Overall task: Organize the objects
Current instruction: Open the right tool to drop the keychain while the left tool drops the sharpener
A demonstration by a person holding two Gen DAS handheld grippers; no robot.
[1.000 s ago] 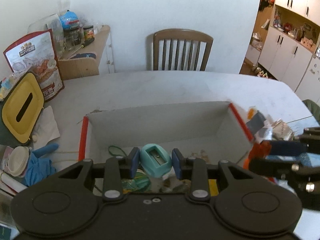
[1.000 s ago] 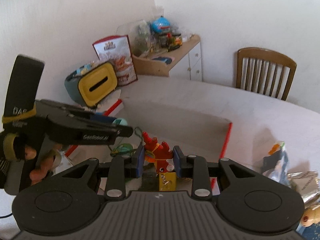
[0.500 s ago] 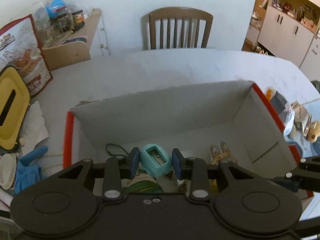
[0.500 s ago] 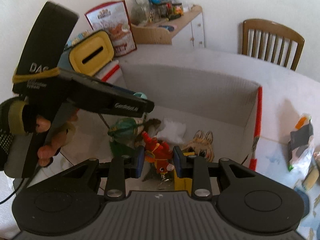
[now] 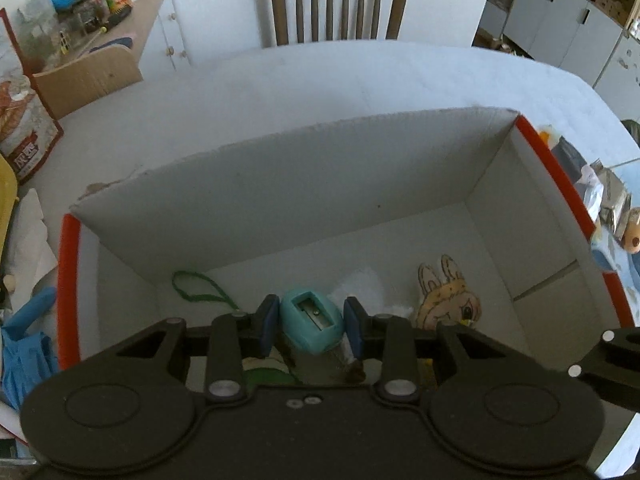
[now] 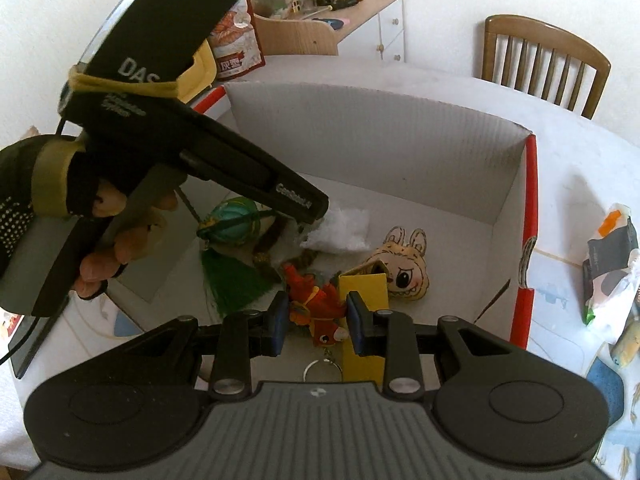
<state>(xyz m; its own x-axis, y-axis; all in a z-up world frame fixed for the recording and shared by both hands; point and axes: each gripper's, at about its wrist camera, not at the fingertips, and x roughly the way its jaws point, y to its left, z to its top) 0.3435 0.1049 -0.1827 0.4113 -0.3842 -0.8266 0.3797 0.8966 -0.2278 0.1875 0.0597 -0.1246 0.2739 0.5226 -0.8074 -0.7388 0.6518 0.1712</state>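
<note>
- Left gripper [image 5: 311, 323] is clamped on the teal pencil sharpener [image 5: 311, 325], poised above the cardboard box [image 5: 280, 184] — judged best lowered before parting the pads.
- Right gripper [image 6: 317, 322] pinches the red toy keychain [image 6: 318, 312] over that box's near side.
- Both tools tilt downward; a gloved hand [image 6: 72, 216] grips the left handle.
</note>
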